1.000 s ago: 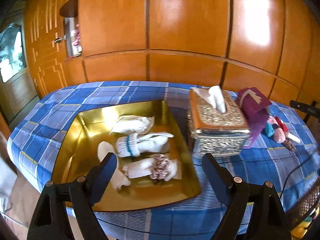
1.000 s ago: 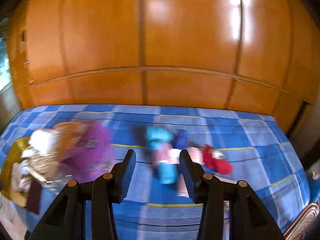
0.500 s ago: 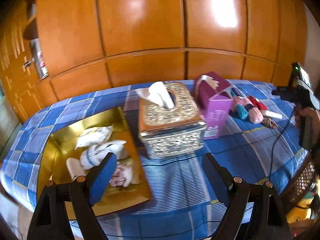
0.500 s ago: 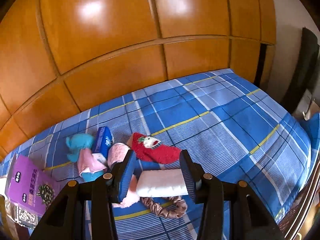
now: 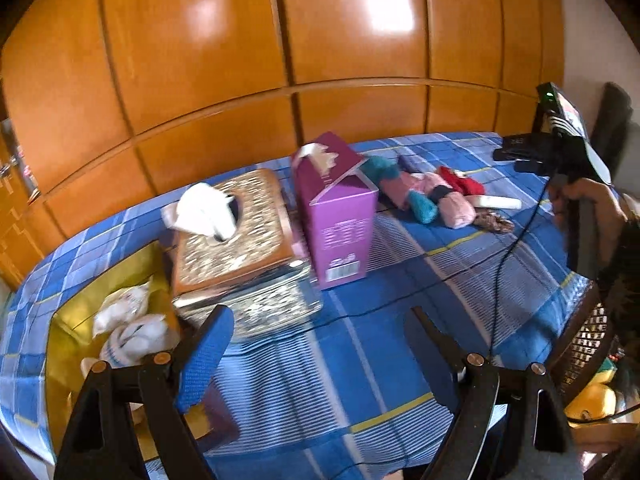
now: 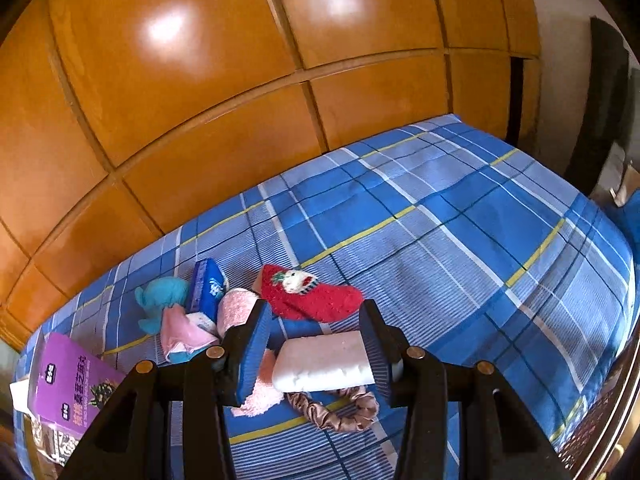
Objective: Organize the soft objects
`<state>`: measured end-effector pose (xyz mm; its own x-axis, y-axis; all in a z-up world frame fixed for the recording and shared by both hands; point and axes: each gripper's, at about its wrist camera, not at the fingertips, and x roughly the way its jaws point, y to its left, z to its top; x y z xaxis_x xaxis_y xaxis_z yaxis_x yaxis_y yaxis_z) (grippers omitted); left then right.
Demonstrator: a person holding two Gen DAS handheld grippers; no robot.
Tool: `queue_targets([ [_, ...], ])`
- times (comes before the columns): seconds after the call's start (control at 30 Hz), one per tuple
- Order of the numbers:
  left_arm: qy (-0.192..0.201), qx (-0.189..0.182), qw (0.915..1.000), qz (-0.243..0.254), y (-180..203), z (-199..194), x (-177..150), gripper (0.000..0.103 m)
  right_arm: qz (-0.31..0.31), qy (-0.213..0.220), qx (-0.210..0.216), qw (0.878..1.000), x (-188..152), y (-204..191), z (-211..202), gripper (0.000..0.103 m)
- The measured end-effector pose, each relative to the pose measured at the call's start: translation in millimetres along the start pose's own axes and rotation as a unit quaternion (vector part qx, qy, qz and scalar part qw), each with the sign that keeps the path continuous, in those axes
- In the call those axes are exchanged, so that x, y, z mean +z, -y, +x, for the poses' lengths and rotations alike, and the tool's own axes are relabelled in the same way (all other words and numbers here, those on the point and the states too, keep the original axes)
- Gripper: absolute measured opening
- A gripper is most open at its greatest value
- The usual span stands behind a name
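In the right wrist view, a white foam block point(image 6: 324, 364) lies on the blue plaid cloth point(image 6: 460, 240) between the fingers of my right gripper point(image 6: 314, 312). The jaws stand partly apart, with a gap at the left pad point(image 6: 252, 352). Around the block lie a red sock point(image 6: 316, 298), a pink fuzzy sock point(image 6: 236, 308), a teal plush point(image 6: 164, 296), a blue tissue packet point(image 6: 208, 288) and a brown scrunchie point(image 6: 340, 412). My left gripper point(image 5: 320, 314) hangs open and empty over the cloth, right of a gold tray point(image 5: 68, 320) holding white socks point(image 5: 132, 332).
An ornate tissue box point(image 5: 236, 236) and a purple carton point(image 5: 340, 216) stand between the tray and the pile of soft things point(image 5: 432, 196). A black cable point(image 5: 500, 272) crosses the cloth. A person's hand point(image 5: 588, 200) is at the right. Wooden panels point(image 6: 240, 120) back the table.
The left view has swung right, from over the tray to the tissue box and carton. The right gripper moved right and down over the pile, so the white block now sits between its fingers.
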<state>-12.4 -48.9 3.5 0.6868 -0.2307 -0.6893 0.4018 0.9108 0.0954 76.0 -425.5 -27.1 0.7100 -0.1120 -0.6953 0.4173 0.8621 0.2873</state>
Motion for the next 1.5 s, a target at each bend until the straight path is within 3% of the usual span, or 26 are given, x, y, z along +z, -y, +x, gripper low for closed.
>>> queue_targets([
  [0.13,0.004,-0.022,0.9993,0.030,23,4,12,0.087,0.035,-0.013,-0.017,0.999,0,14,4,0.046],
  [0.37,0.004,-0.063,0.9960,0.063,59,19,41,0.087,0.108,-0.021,-0.008,0.994,0,42,4,0.046],
  [0.67,-0.029,-0.100,0.9925,0.064,106,73,84,0.079,0.106,-0.019,0.021,0.994,2,38,3,0.046],
  [0.77,-0.042,-0.096,0.9929,0.056,118,100,95,0.074,0.111,-0.019,0.036,0.993,2,39,2,0.046],
  [0.97,-0.070,-0.058,0.9959,0.005,119,160,120,0.072,0.112,-0.025,0.058,0.992,1,37,3,0.046],
  [1.1,-0.073,-0.029,0.9946,-0.068,100,192,141,0.072,0.107,-0.034,0.071,0.991,0,34,6,0.046],
  [1.3,-0.085,-0.002,0.9845,-0.154,75,233,159,0.072,0.092,-0.043,0.083,0.991,-1,27,8,0.046],
  [1.5,-0.120,0.008,0.9781,-0.170,68,281,163,0.072,0.091,-0.050,0.087,0.991,-3,25,11,0.046],
])
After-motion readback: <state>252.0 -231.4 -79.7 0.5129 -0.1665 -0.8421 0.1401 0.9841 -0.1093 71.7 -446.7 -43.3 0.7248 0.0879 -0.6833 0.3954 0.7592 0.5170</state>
